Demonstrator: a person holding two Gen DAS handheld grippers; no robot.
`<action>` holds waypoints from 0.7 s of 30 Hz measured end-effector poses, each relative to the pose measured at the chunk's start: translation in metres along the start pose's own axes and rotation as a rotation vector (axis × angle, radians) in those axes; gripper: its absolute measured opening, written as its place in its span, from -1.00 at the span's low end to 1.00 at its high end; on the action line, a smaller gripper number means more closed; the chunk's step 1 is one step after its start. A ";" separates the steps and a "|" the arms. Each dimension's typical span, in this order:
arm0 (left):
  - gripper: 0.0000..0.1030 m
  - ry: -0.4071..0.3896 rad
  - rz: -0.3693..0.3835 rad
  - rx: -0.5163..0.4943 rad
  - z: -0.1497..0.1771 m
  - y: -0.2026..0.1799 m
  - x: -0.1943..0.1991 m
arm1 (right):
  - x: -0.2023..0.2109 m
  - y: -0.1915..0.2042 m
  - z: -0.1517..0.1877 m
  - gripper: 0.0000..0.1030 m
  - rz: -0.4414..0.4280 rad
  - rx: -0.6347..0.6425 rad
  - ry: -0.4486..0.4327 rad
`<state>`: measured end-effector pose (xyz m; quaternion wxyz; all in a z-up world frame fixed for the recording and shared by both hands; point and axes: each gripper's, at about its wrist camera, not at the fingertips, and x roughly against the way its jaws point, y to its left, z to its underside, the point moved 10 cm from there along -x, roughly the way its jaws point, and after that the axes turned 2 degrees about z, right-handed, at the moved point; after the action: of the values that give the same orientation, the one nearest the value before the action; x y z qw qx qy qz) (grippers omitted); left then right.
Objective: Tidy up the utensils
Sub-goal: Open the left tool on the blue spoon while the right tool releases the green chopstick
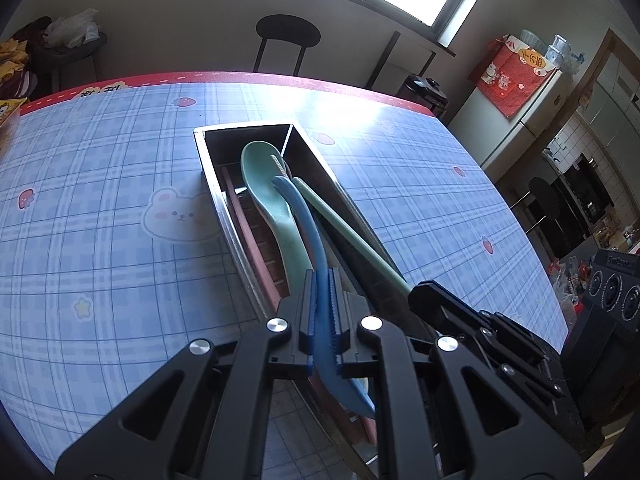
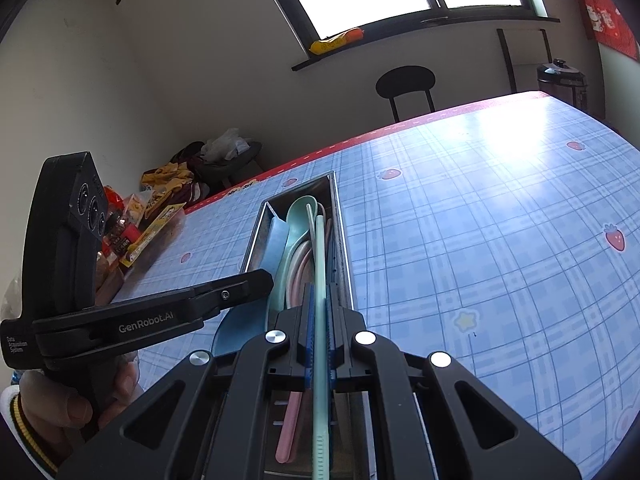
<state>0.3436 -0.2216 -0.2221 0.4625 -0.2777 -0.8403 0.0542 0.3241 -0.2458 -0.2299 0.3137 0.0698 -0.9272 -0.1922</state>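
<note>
Squarely between claw pads: blue spoon

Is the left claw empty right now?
No, the left claw is shut on a blue utensil whose far end reaches into the metal tray.

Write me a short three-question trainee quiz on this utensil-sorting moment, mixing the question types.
1. True or false: the left gripper is shut on the curved blue plastic utensil.
2. What does the right gripper hold? A) a pink chopstick B) the slim mint-green utensil handle C) nothing
3. Fill in: the mint-green spoon lies inside the rectangular ____ box on the checked blue tablecloth.

Key: 1 true; 2 B; 3 metal.
</note>
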 end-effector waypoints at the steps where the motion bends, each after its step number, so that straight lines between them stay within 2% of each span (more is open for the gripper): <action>1: -0.80 0.003 -0.001 -0.001 0.000 0.001 -0.001 | -0.001 0.001 0.000 -0.88 0.002 0.001 0.001; 14: -0.77 0.002 -0.037 -0.017 -0.010 0.006 -0.007 | -0.010 0.003 0.004 -0.88 0.003 0.021 0.029; 16: -0.63 -0.007 -0.030 -0.013 -0.012 0.007 -0.003 | -0.010 0.003 0.003 -0.86 0.002 0.021 0.027; 19: -0.53 -0.034 -0.025 -0.012 -0.017 0.008 0.008 | -0.008 0.006 0.003 -0.83 0.005 0.038 0.022; 20: -0.51 -0.045 -0.028 -0.014 -0.018 0.009 0.013 | -0.007 0.008 0.003 -0.79 0.005 0.045 0.019; 21: -0.45 -0.056 -0.029 -0.015 -0.019 0.010 0.018 | -0.006 0.010 0.003 -0.67 0.006 0.051 0.015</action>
<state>0.3556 -0.2073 -0.2007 0.4374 -0.2672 -0.8573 0.0489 0.3269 -0.2346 -0.2310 0.3195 0.0763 -0.9296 -0.1671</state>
